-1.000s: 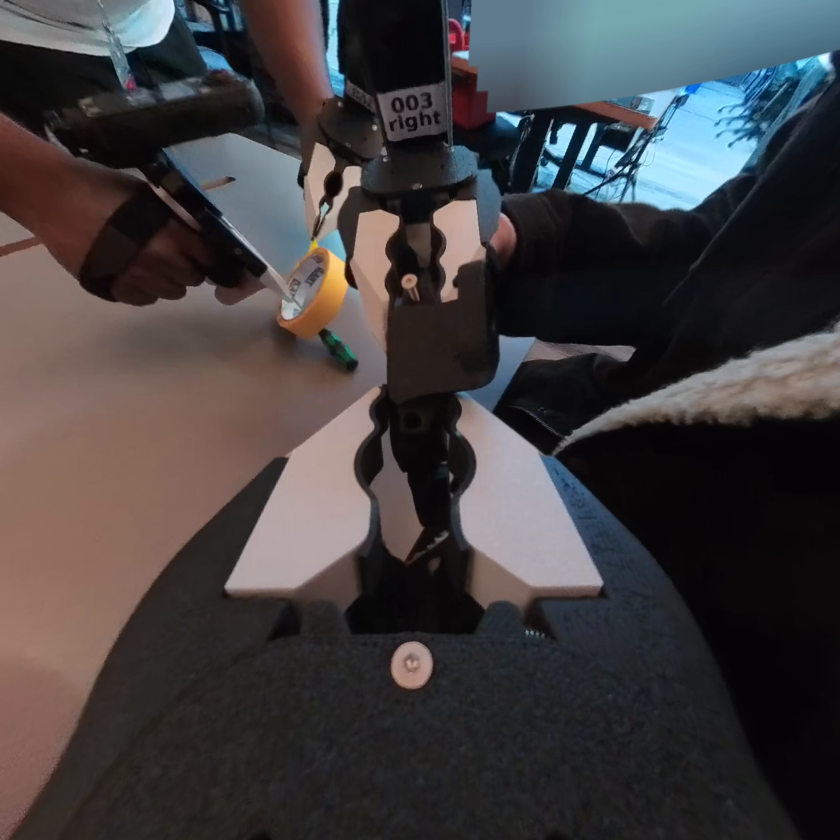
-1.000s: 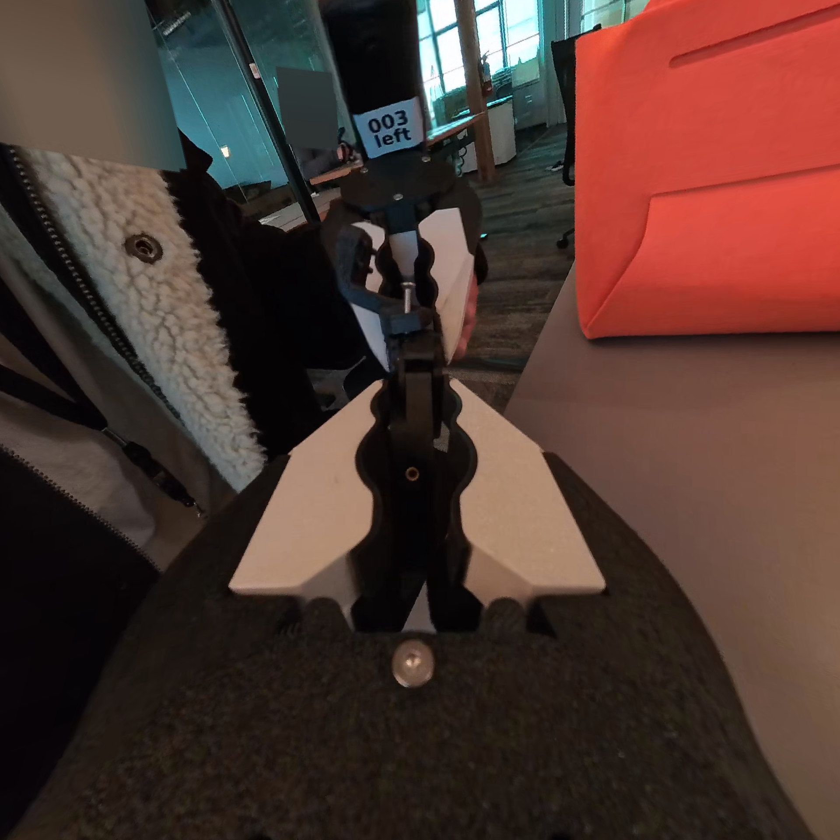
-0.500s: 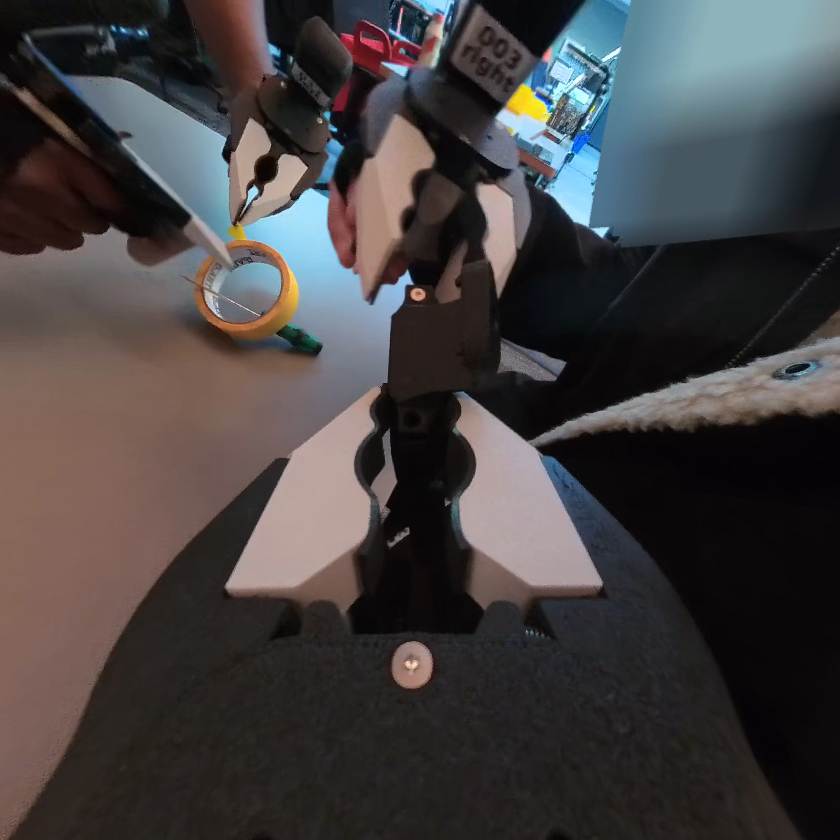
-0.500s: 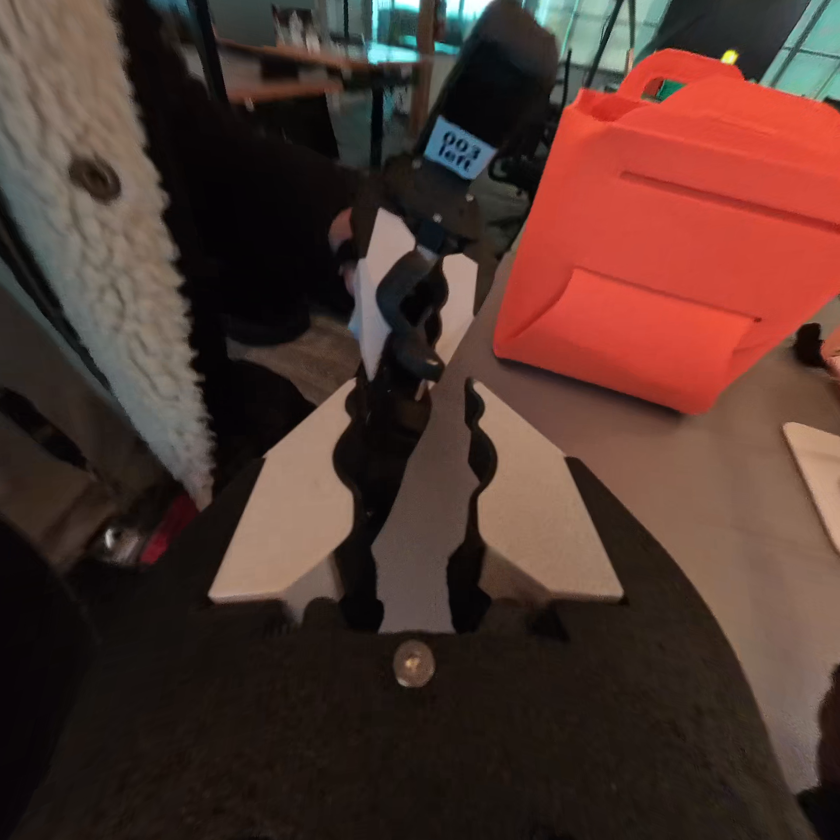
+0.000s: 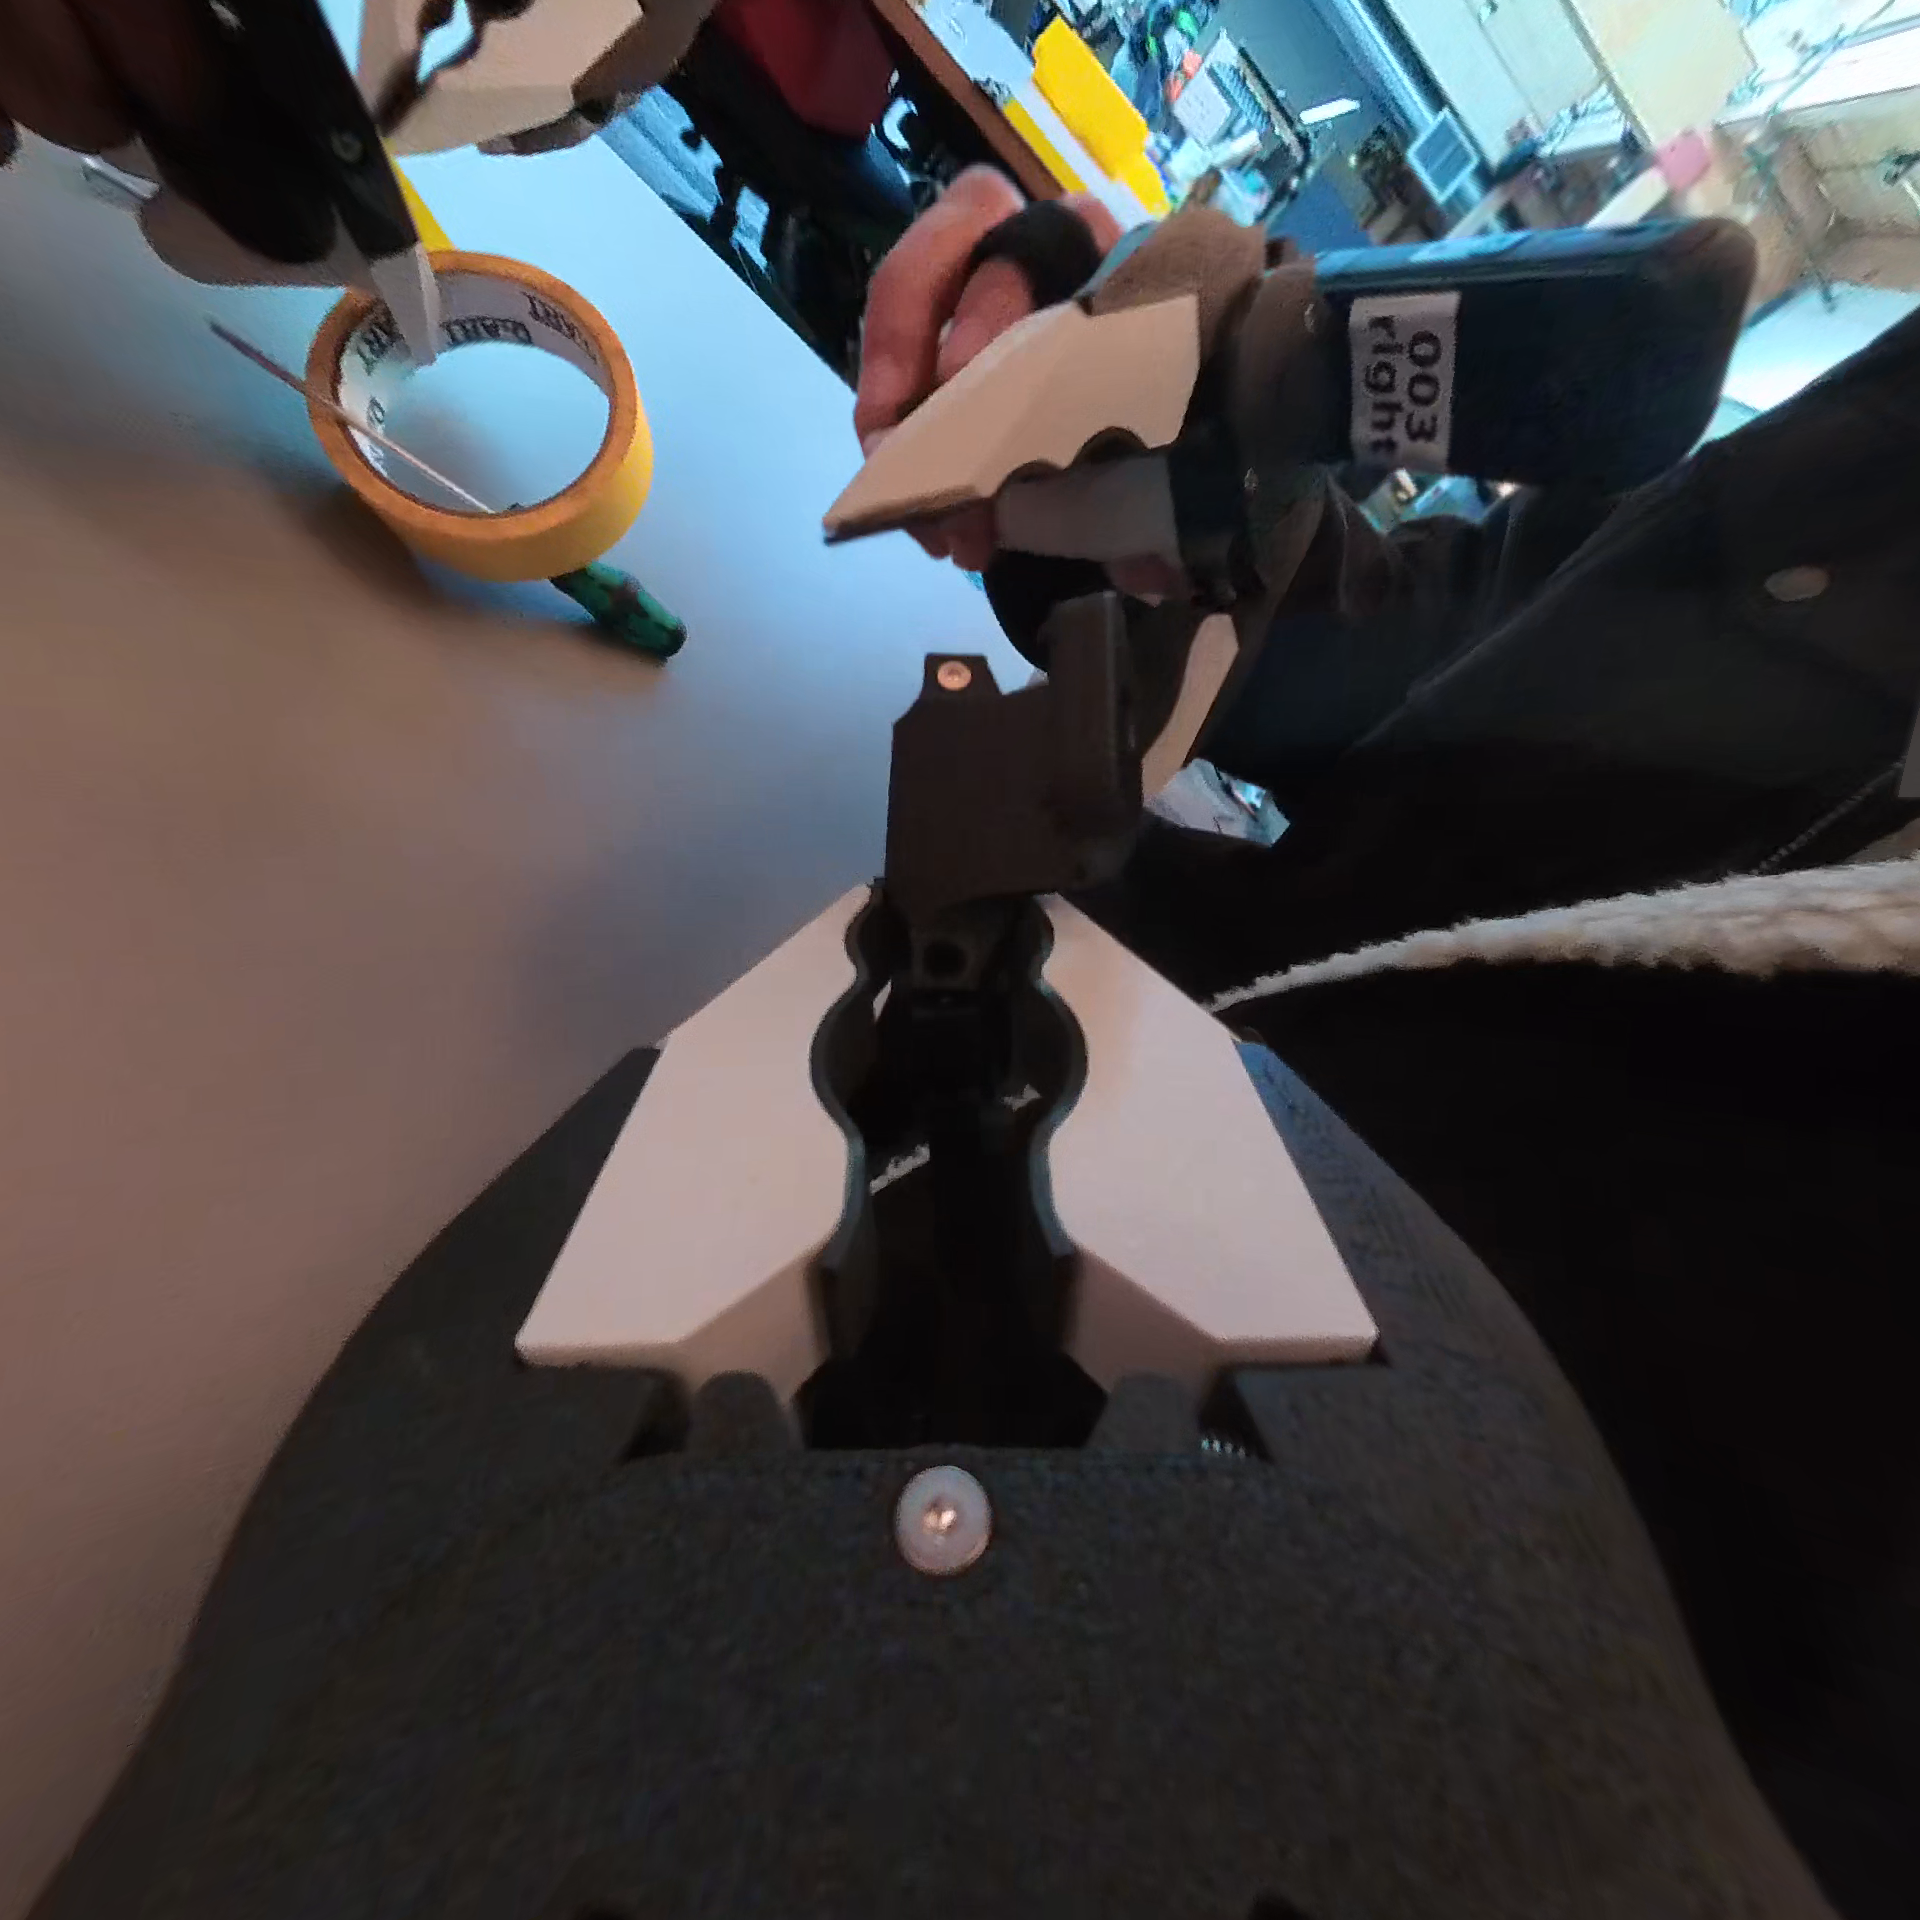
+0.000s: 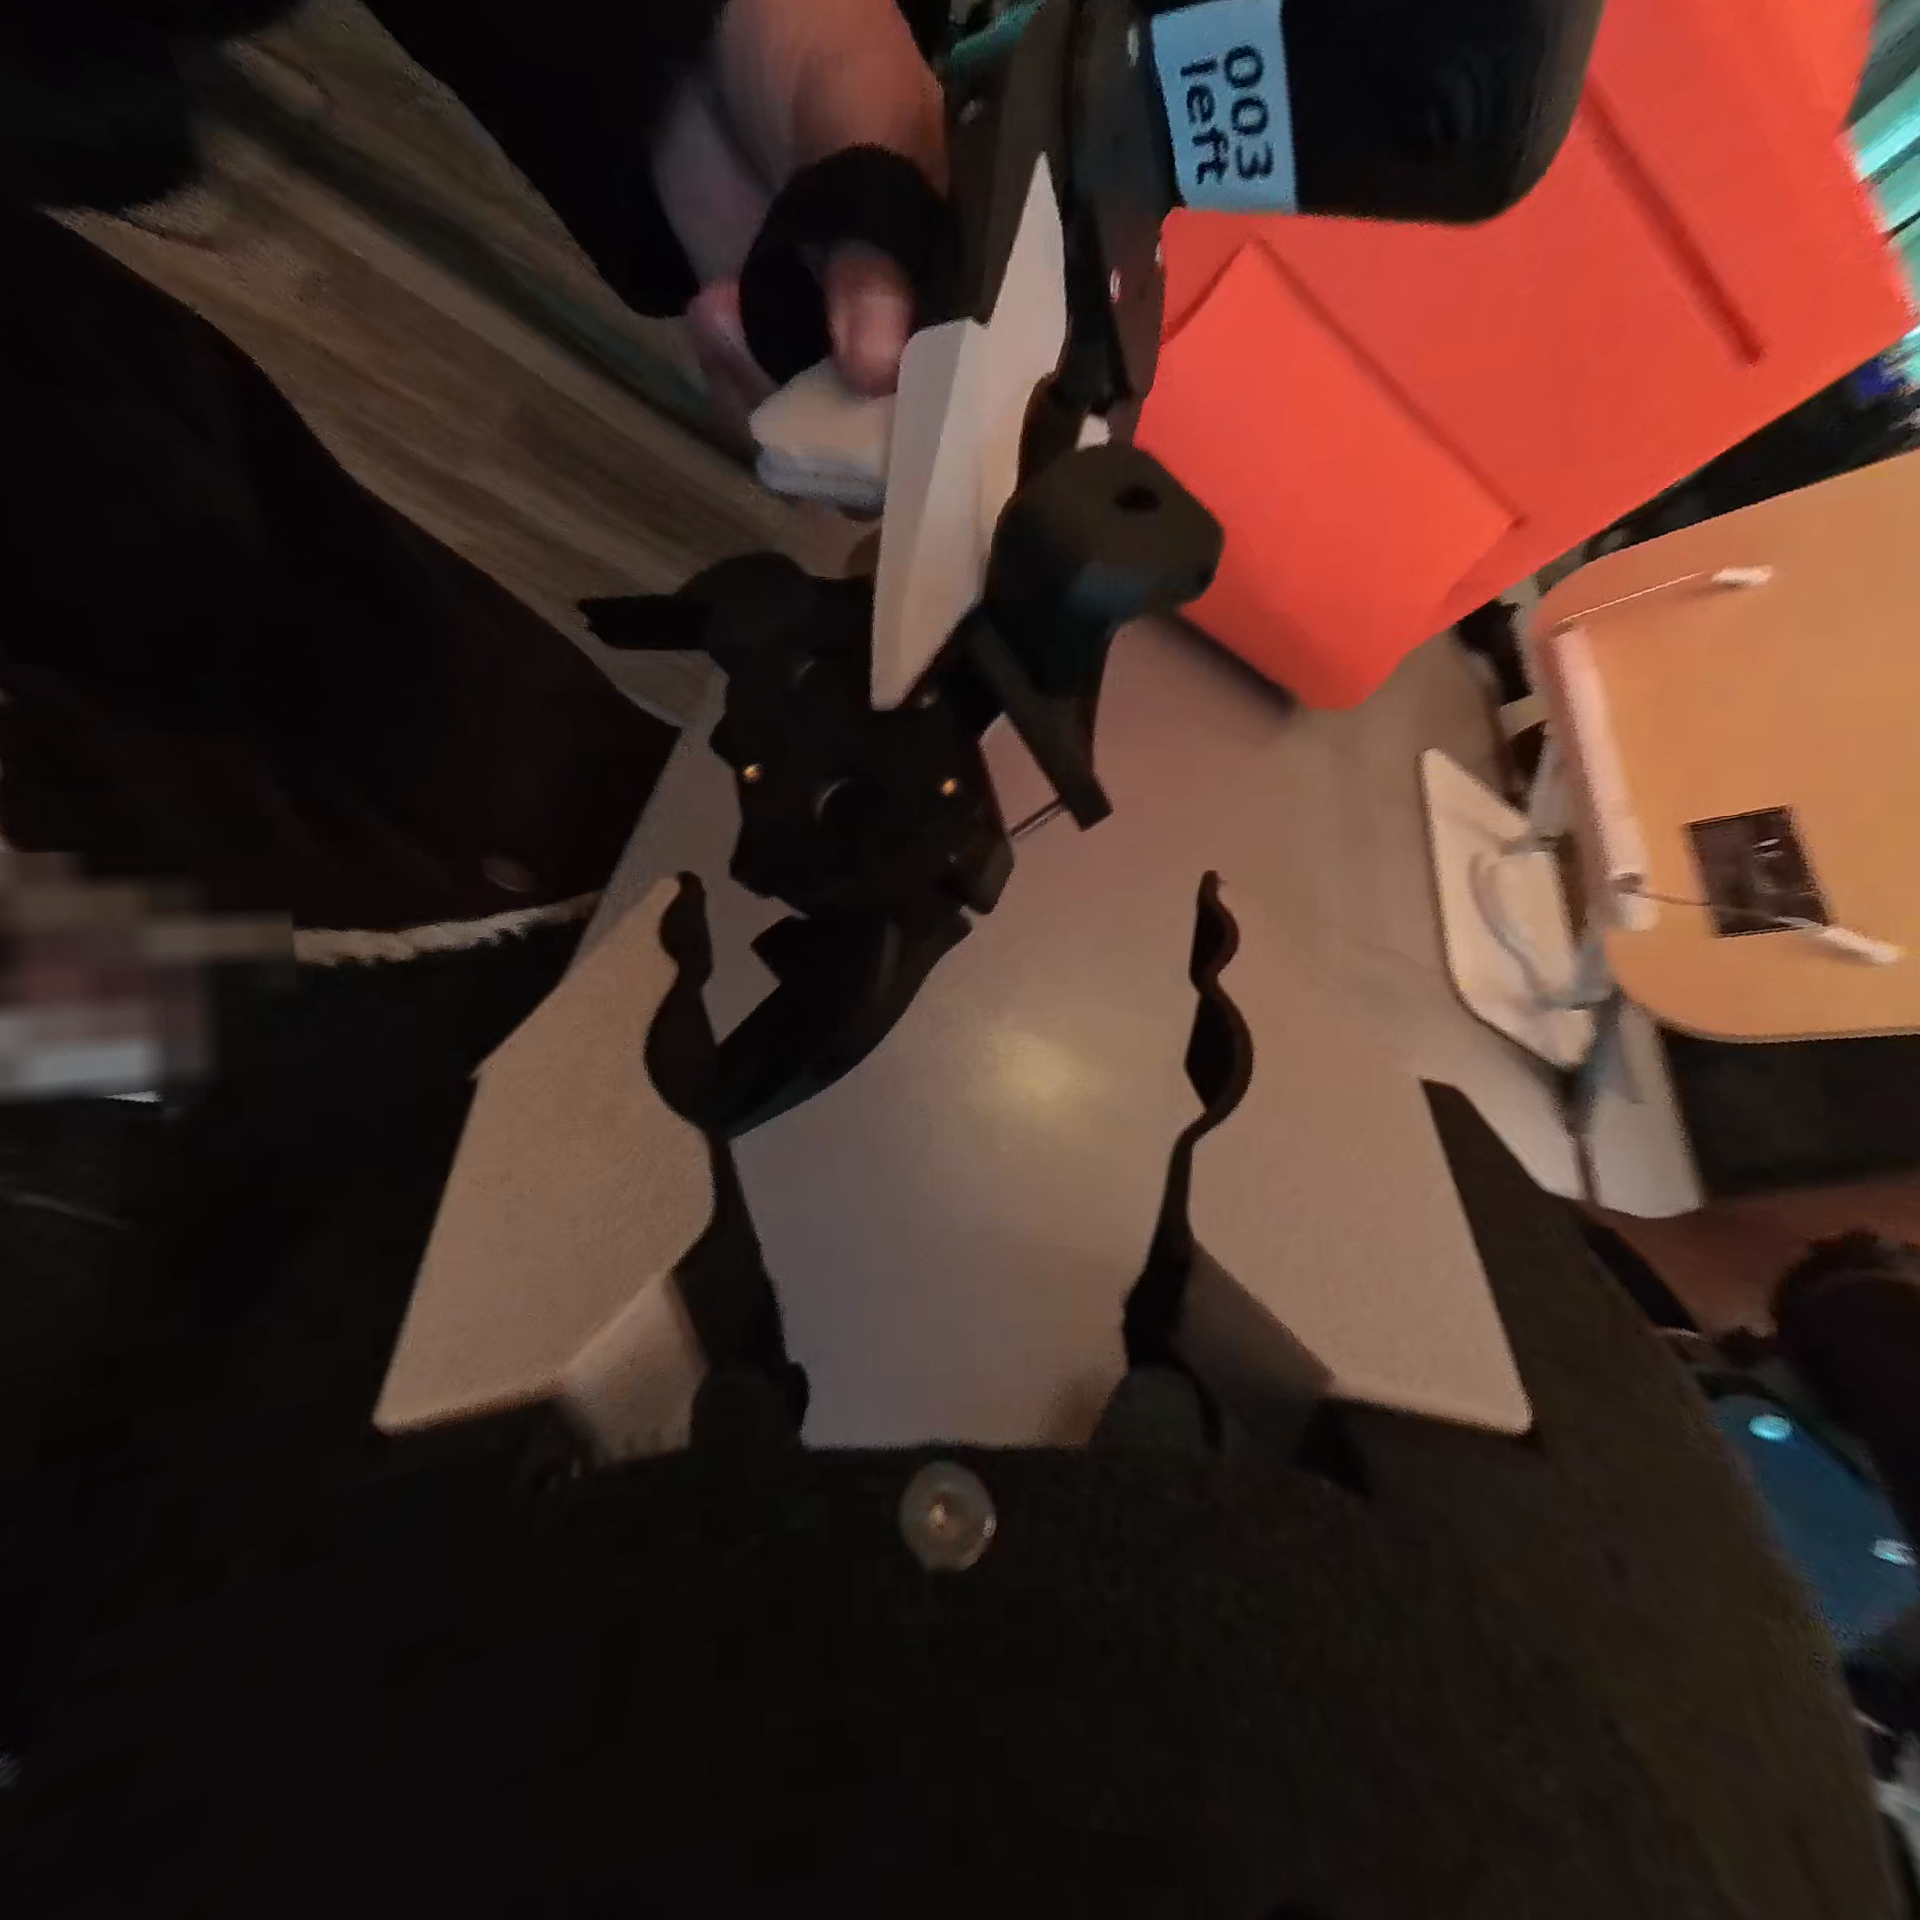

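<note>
My left gripper (image 5: 956,906) is shut on a black printed part (image 5: 997,790) that sticks out past its fingertips, held just off the edge of the grey table (image 5: 260,831). My right gripper (image 6: 945,894) is open wide, and the part (image 6: 842,800) hangs beside its left finger, clear of the jaws. In the left wrist view the right gripper (image 5: 1039,623) lies turned on its side, its fingers spread at the part's far end. The left gripper's white finger (image 6: 966,468) shows in the right wrist view, gripping the part from above.
A yellow tape roll (image 5: 478,416) lies on the table over a green tool handle (image 5: 623,613). Another person's gripper tip (image 5: 405,291) reaches into the roll. An orange bag (image 6: 1455,312) and a white tray (image 6: 1496,935) stand on the table. A dark jacket (image 5: 1558,1143) is close on the right. My left and right fingertips are right by each other. Left tips and right tips are each some 20 centimeters from the green tool handle (image 5: 623,613).
My right gripper was shut on the black part and has opened and let go of it. It has rolled onto its side. My left gripper still holds the part.
</note>
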Action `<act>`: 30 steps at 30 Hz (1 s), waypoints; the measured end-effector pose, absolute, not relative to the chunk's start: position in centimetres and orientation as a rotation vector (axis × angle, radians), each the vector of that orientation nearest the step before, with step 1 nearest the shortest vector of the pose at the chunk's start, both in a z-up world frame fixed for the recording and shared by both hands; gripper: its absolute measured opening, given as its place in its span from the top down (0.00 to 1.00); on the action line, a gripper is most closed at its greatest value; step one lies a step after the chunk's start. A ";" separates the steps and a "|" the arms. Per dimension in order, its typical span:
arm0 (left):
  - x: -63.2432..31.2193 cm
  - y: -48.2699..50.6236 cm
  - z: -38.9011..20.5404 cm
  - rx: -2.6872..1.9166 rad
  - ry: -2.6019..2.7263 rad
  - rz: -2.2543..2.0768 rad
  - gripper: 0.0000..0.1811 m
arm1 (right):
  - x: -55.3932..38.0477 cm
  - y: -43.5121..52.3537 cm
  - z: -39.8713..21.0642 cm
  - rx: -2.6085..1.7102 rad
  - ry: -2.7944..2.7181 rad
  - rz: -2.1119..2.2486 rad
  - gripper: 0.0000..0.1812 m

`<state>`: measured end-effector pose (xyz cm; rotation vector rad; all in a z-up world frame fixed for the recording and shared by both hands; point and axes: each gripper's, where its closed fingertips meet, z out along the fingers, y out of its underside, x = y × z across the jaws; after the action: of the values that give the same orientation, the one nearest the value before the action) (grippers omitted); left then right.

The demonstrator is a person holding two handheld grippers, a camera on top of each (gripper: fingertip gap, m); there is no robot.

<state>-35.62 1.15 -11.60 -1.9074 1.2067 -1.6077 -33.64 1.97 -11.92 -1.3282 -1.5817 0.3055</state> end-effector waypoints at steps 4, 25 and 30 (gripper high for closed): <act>-35.2 1.0 -11.2 -1.897 1.247 -1.607 0.88 | -33.4 1.8 -12.3 -1.370 -1.617 0.264 0.51; -36.0 0.4 -9.6 -1.831 1.439 -1.433 0.88 | -34.8 0.1 -10.3 -1.715 -1.158 1.363 0.89; -36.1 0.2 -9.8 -1.853 1.488 -1.398 0.88 | -34.8 0.3 -9.9 -1.686 -1.112 1.419 0.89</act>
<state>-36.09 0.22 -9.81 -1.8526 1.4885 -1.3976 -34.82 0.30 -9.90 -1.6865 -1.1116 1.4186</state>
